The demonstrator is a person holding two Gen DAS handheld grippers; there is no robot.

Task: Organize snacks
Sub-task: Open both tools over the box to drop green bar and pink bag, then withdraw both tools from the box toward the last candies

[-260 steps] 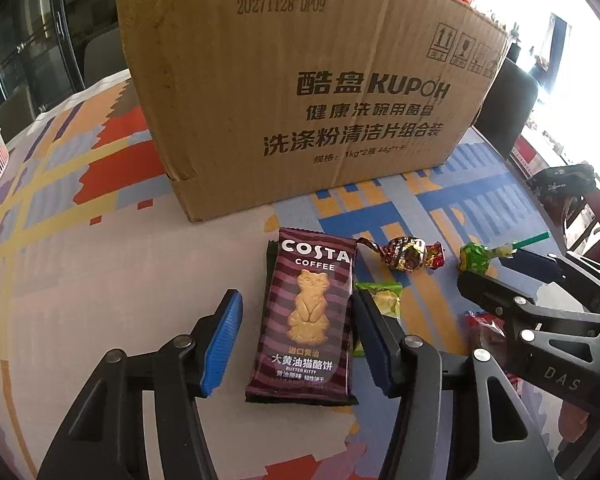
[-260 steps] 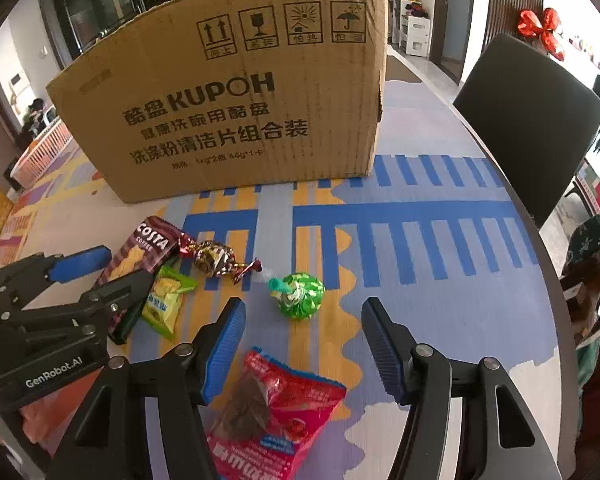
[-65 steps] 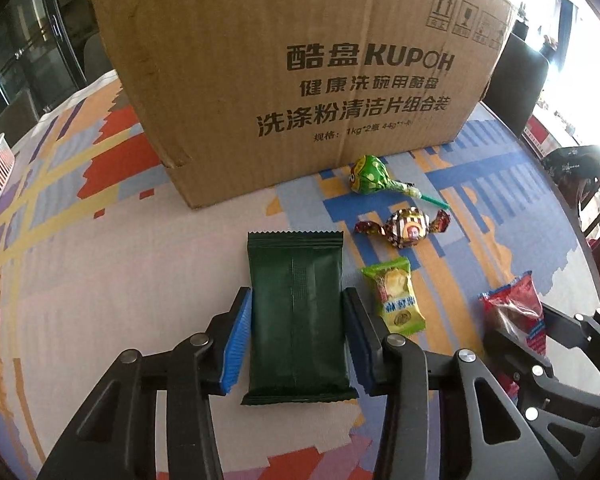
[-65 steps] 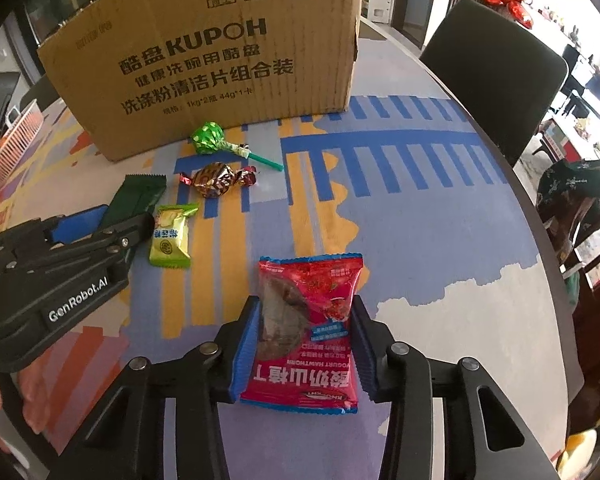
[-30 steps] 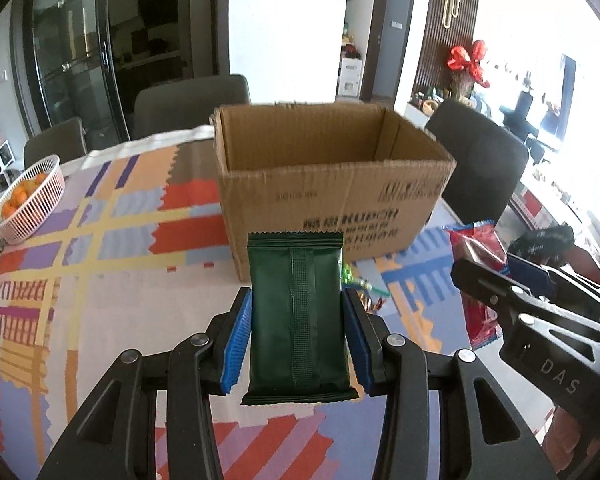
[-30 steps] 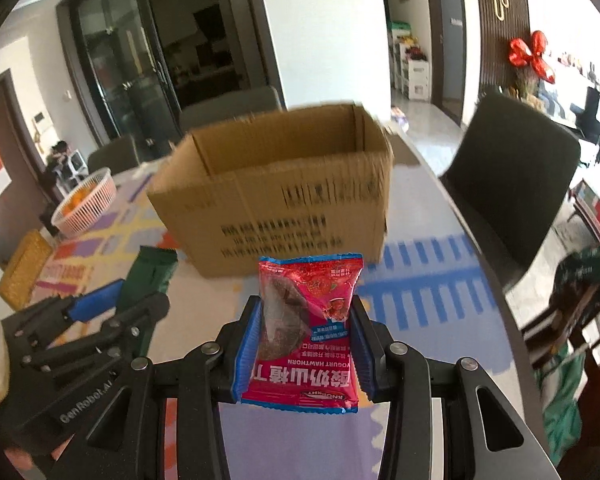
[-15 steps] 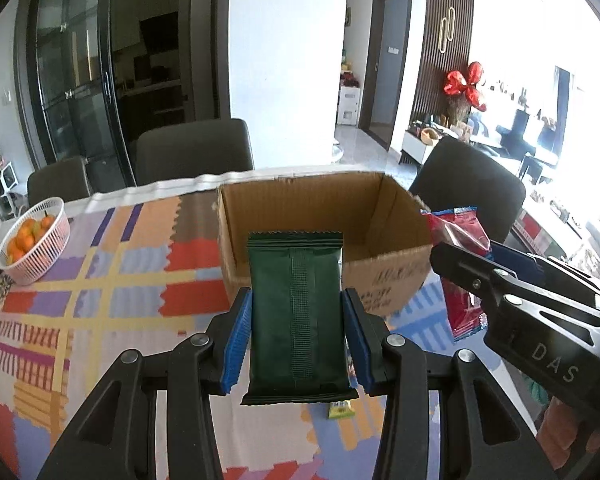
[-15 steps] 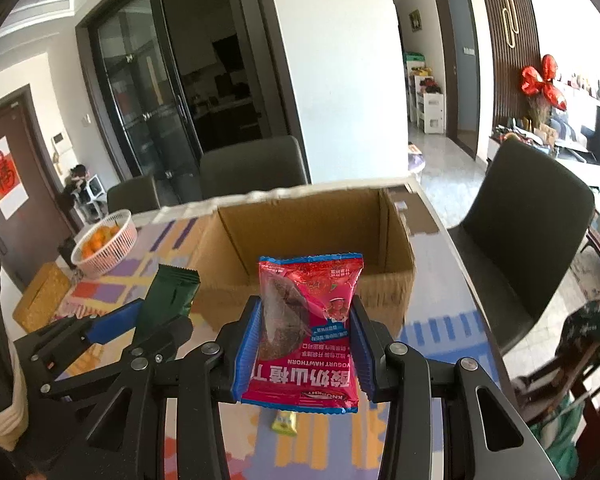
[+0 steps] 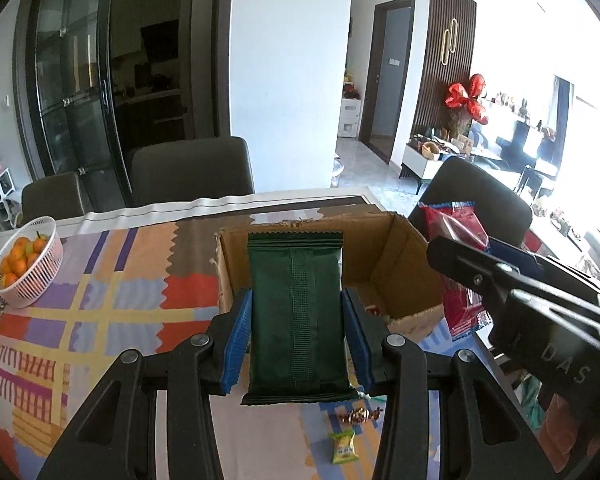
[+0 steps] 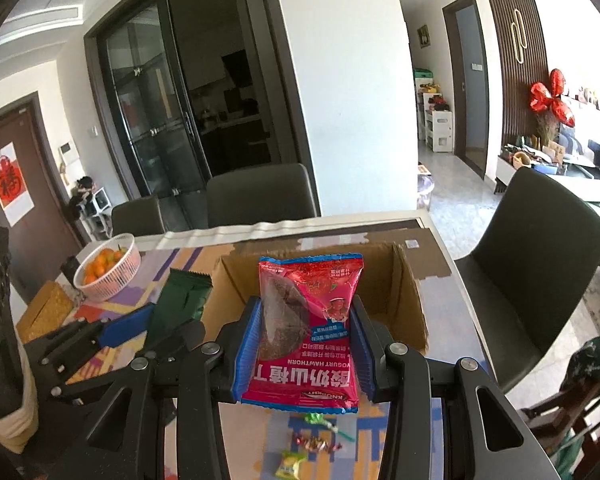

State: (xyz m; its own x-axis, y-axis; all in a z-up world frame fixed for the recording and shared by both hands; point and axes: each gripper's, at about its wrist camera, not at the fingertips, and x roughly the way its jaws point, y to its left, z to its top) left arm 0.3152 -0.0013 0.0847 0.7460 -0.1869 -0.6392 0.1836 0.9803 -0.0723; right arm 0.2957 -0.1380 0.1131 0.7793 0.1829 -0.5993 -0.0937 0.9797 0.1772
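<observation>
Fruit basket: a white basket of oranges (image 9: 24,264) stood near the table's left edge, well apart from the work.
Left gripper: the left gripper (image 9: 296,344) was closed to the packet's width, its blue pads pressed on the two long edges of the green snack packet (image 9: 296,316).
Green snack packet: it was held flat and raised above the patterned tablecloth (image 9: 100,312), in front of the cardboard box (image 9: 404,276), with its plain seamed back facing the camera. It looked light, with soft, slick film; a hold across the long edges near the middle seemed best.
Cardboard box: open-topped, toward the table's far edge; something small and red lay on its floor, too hidden to name.
Right gripper: the right gripper (image 10: 304,352) was clamped on the sides of the red hawthorn snack bag (image 10: 312,328), also raised before the box.
Red hawthorn snack bag: puffy, crinkly and probably light; its dark contents might crush under a hard squeeze.
Loose sweets: a lollipop (image 10: 320,430), a wrapped candy (image 10: 314,446) and a small yellow-green packet (image 10: 290,465) lay on the table's near side.
</observation>
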